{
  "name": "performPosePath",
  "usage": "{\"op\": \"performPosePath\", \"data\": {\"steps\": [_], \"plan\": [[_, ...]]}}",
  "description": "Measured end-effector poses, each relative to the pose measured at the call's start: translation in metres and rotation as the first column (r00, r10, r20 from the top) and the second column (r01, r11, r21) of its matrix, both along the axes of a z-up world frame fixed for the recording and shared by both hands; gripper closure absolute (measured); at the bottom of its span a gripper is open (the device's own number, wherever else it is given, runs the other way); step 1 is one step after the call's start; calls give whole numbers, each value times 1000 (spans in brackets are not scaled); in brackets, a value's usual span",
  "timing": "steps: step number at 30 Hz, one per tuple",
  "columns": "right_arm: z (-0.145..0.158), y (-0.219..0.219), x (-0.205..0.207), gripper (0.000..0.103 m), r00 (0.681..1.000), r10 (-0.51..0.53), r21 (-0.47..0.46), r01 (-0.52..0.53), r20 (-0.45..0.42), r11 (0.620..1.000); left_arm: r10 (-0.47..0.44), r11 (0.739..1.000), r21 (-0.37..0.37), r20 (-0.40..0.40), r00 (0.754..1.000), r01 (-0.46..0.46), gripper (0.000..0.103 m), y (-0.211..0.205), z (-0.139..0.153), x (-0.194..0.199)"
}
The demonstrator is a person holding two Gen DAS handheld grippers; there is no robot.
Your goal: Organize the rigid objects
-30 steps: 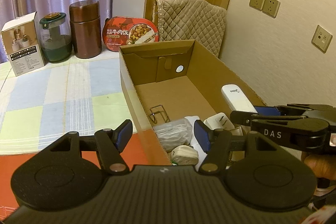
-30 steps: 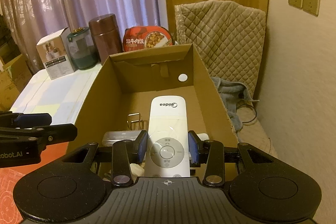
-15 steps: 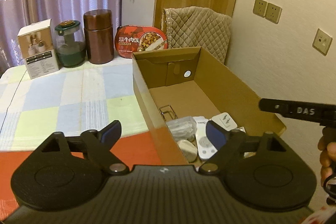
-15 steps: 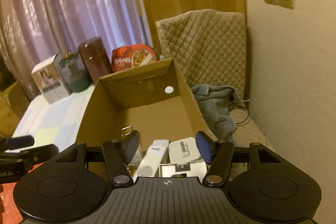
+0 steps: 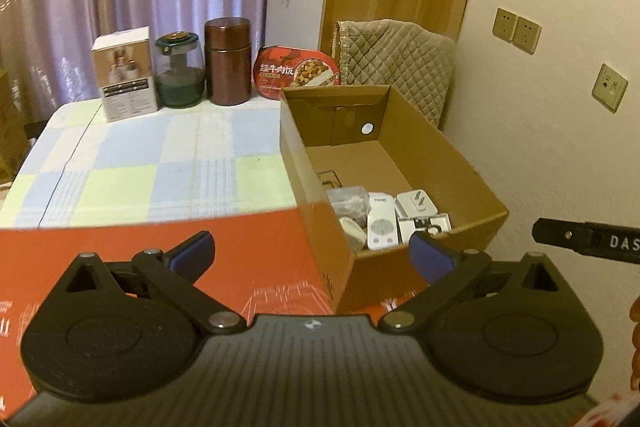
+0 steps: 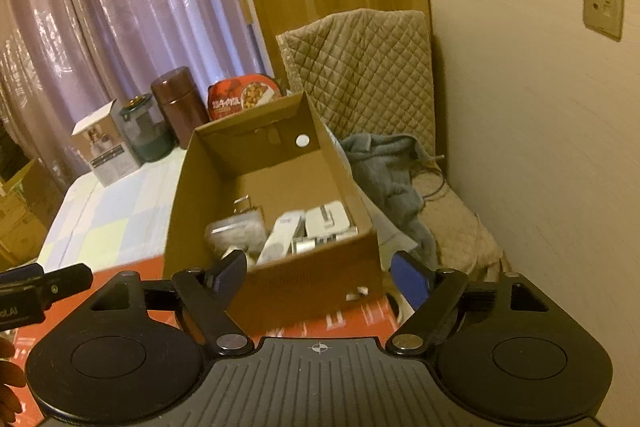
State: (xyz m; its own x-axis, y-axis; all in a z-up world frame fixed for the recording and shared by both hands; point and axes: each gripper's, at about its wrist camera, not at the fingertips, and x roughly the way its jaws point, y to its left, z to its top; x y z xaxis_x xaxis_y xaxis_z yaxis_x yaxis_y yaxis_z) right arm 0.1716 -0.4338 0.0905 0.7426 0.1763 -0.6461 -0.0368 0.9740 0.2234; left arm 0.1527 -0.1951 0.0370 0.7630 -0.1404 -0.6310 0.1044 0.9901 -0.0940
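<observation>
Both grippers have pulled back from the cardboard box (image 5: 420,163). The right gripper (image 6: 320,277) has let go of the white remote (image 5: 381,223), now lying centre-right inside; the left gripper (image 5: 312,253) holds nothing. Both jaws are opening, so this placement looks done.

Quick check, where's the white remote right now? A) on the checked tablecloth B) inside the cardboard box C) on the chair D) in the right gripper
B: the white remote lies inside the cardboard box among other small items, clear of both grippers.
</observation>
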Motion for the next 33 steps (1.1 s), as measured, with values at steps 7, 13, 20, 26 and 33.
{"op": "performPosePath", "data": {"steps": [7, 13, 20, 26, 33], "plan": [[10, 9, -49, 24, 999, 36, -39, -35, 14, 999, 10, 999, -50, -17, 1000, -11, 2, 5, 9, -38], [14, 21, -75, 23, 996, 81, -63, -80, 24, 995, 19, 999, -45, -20, 1000, -20, 2, 2, 13, -67], [11, 41, -96, 23, 987, 160, -94, -157, 28, 983, 19, 998, -67, -25, 1000, -20, 1, 11, 17, -86], [10, 46, -99, 23, 985, 172, -84, -170, 25, 982, 18, 998, -54, -21, 1000, -19, 1, 15, 16, -97], [10, 47, -100, 23, 986, 163, -82, -161, 25, 984, 23, 999, -41, -32, 999, -24, 1, 17, 10, -101]]}}
